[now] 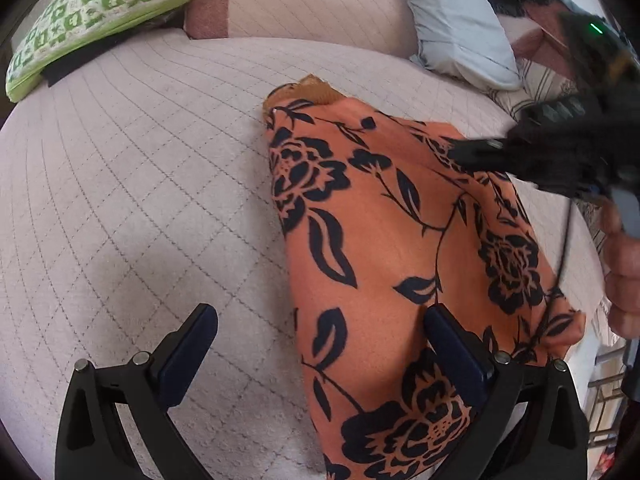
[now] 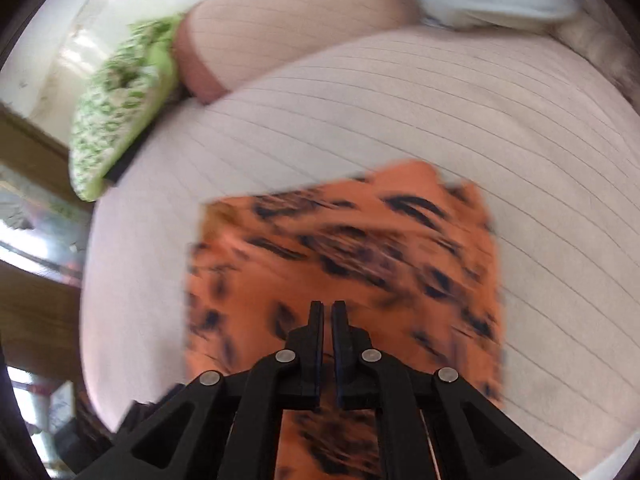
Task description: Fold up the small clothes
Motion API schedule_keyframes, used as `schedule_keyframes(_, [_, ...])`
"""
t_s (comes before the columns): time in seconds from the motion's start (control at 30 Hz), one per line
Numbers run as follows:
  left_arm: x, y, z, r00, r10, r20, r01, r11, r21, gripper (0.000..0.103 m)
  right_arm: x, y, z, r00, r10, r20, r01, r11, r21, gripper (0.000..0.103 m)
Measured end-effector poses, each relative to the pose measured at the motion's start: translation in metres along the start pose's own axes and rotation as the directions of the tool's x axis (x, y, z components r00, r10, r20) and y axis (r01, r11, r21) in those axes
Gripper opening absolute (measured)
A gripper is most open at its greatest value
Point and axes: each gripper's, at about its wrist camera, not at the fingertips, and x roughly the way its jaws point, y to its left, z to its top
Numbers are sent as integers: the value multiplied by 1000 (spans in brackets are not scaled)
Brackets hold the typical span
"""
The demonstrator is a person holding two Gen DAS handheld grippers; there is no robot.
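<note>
Lying on the quilted bed [image 1: 140, 184], the orange floral garment [image 1: 380, 240] is partly folded. Left tool [image 1: 320, 344] hovers over its near edge, fingers wide apart, likely ready to pin it. Right tool [image 2: 327, 314], fingers nearly together and empty, hangs above the cloth.

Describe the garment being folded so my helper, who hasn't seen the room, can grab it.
Start at the quilted pale pink bedcover. Lying on it, nearer than the green patterned cushion and light blue pillow, is the orange cloth. Only it carries big dark navy roses and leaves.
</note>
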Motion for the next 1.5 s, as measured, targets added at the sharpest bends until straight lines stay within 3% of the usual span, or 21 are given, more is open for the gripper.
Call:
schedule_keyframes(0.17, [14, 4, -3, 996, -56, -65, 54, 998, -32, 103, 53, 42, 25, 986, 117, -117, -127, 988, -84, 6])
schedule_keyframes(0.27, [20, 5, 0, 995, -61, -73, 57, 997, -47, 103, 95, 45, 42, 991, 24, -132, -35, 996, -79, 6])
schedule_keyframes(0.37, [22, 4, 2, 996, -58, -72, 54, 997, -51, 103, 106, 43, 53, 990, 64, -122, -70, 997, -46, 5])
schedule_keyframes(0.57, [25, 2, 6, 995, -70, -69, 68, 997, -33, 103, 67, 22, 51, 994, 100, -36, -100, 995, -6, 5])
schedule_keyframes(0.73, [28, 1, 14, 994, -84, -66, 80, 995, -55, 103, 4, -23, 27, 998, 24, 49, -24, 1000, -15, 6])
schedule_keyframes(0.83, [26, 3, 14, 996, -70, -56, 67, 996, -51, 103, -31, -50, 7, 999, -9, 47, 9, 1000, -3, 6])
schedule_keyframes(1.0, [30, -8, 11, 997, -58, -45, 57, 998, -28, 103, -24, -76, -28, 996, -63, -62, 64, 998, 6, 6])
schedule_keyframes(1.13, [30, -14, 8, 998, -58, -28, 58, 998, -6, 103, -14, -82, -36, 998, -66, 0, 66, 998, -5, 6])
schedule_keyframes(1.27, [31, -12, 11, 996, -73, -47, 72, 997, -22, 103, -29, -76, -31, 996, -82, -29, 83, 997, 6, 6])
schedule_keyframes(1.37, [27, -11, 13, 996, -72, -59, 69, 997, -39, 103, -47, -73, -31, 997, -71, 25, 71, 997, 6, 6])
schedule_keyframes(1.5, [18, -18, 16, 1000, -13, -15, 13, 1000, 18, 103, -47, -84, -21, 990, -110, 88, 105, 993, 60, 6])
